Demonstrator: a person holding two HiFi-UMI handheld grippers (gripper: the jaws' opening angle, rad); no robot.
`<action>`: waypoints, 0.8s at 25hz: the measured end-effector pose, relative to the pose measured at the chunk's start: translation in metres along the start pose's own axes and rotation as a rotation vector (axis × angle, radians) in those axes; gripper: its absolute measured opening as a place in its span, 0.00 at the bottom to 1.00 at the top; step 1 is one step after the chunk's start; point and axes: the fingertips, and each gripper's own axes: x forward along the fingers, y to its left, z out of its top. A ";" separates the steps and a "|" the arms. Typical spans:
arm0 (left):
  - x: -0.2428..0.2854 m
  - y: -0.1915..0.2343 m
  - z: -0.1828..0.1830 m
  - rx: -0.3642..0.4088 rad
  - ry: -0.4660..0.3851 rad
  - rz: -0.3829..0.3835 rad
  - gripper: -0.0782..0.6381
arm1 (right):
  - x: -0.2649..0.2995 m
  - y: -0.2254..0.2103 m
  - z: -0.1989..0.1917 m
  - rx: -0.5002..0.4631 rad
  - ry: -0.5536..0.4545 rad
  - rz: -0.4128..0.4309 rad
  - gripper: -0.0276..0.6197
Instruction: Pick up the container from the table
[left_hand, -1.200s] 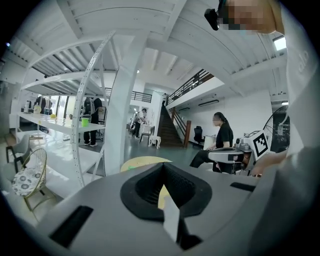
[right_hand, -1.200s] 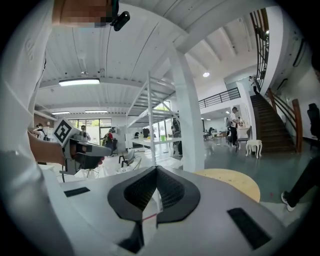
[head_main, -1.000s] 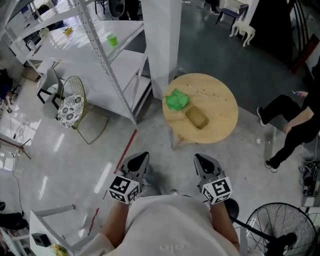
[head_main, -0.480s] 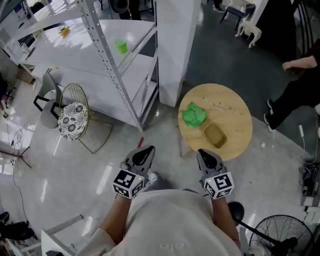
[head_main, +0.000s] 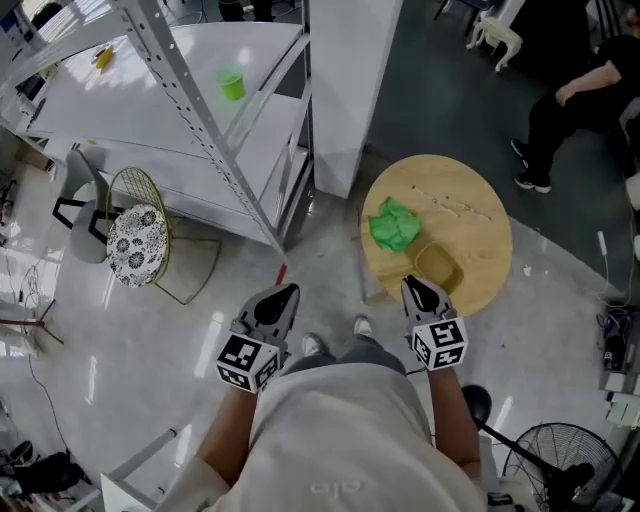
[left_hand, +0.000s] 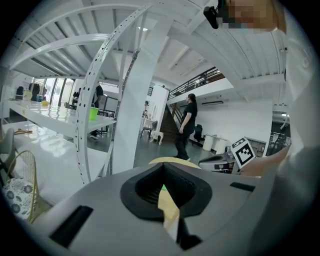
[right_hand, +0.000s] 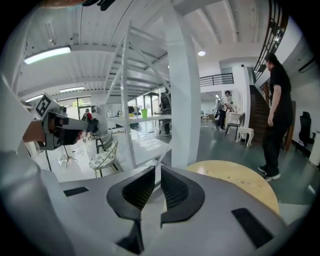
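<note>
On the round pale-wood table, near the edge closest to the person, sits the shallow tan rectangular container, just beside a crumpled green cloth. The right gripper hovers near the container at that edge, its jaws opening to a narrow slit with nothing between them. The left gripper hangs over the glossy grey floor, well apart from the table, its jaws clenched together and empty.

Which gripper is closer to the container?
Right. The right gripper, jaws opening with nothing between them, is just short of the container; the left gripper is over the floor, well to its left.
</note>
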 end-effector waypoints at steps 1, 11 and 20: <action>0.004 0.002 0.000 -0.004 0.006 0.004 0.13 | 0.006 -0.009 -0.007 0.003 0.025 -0.010 0.11; 0.062 0.011 -0.007 -0.048 0.086 0.087 0.13 | 0.065 -0.105 -0.106 0.040 0.291 -0.034 0.21; 0.088 0.013 -0.022 -0.106 0.153 0.197 0.13 | 0.111 -0.145 -0.181 0.072 0.505 0.002 0.26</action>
